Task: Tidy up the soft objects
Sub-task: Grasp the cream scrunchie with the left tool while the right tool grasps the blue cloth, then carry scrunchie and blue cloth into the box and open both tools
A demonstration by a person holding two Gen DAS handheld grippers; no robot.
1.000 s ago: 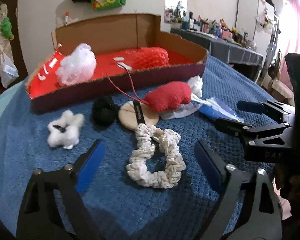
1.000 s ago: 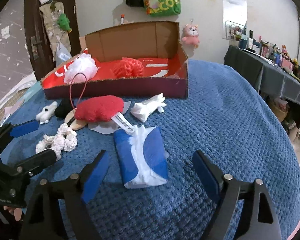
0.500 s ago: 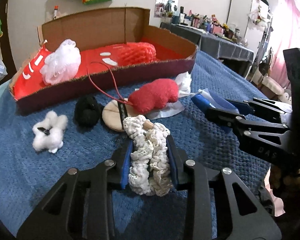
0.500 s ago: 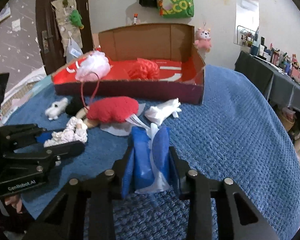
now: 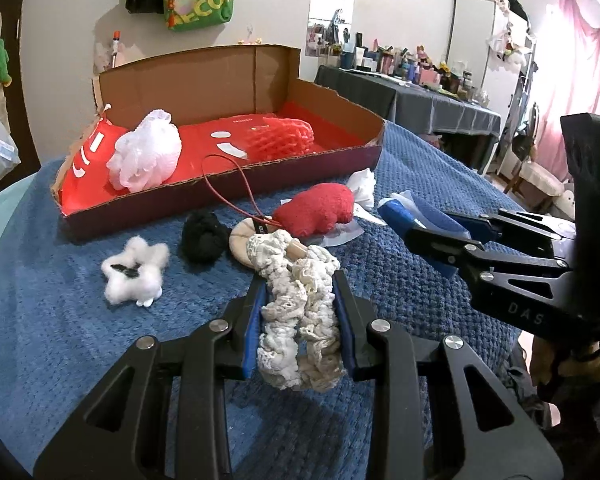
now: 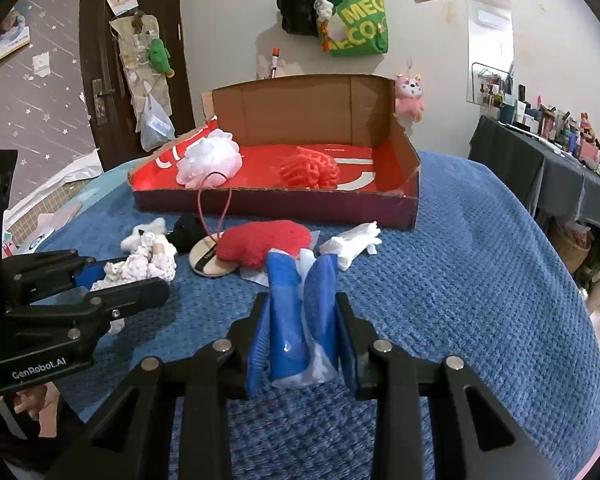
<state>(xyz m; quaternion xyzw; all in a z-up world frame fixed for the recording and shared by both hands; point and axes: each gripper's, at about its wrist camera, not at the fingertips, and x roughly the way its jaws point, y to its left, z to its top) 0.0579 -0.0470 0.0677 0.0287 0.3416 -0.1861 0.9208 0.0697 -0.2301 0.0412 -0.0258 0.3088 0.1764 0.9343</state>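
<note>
My left gripper [image 5: 299, 312] is shut on a cream crocheted scrunchie [image 5: 300, 312] and holds it just above the blue blanket [image 5: 60, 320]. My right gripper [image 6: 302, 316] is shut on a blue and white tissue pack [image 6: 300, 312], also lifted off the blanket. The open cardboard box [image 5: 228, 196] with a red floor lies behind, holding a white mesh pouf [image 5: 146, 156] and a red knitted piece [image 5: 284, 138]. A red plush with a red cord [image 5: 314, 210], a round beige puff [image 5: 242, 242], a black pom [image 5: 202, 236] and a white fluffy piece [image 5: 134, 270] lie before the box.
A crumpled white glove [image 6: 354, 242] lies right of the red plush. A dark cluttered table [image 6: 548, 172] stands at the right, beyond the blanket edge. A door [image 6: 112, 60] and hanging bags [image 6: 356, 28] are on the far wall.
Both grippers went from open to shut: the left closed on the scrunchie, the right on the tissue pack. Both have since lifted their objects slightly off the blanket.
</note>
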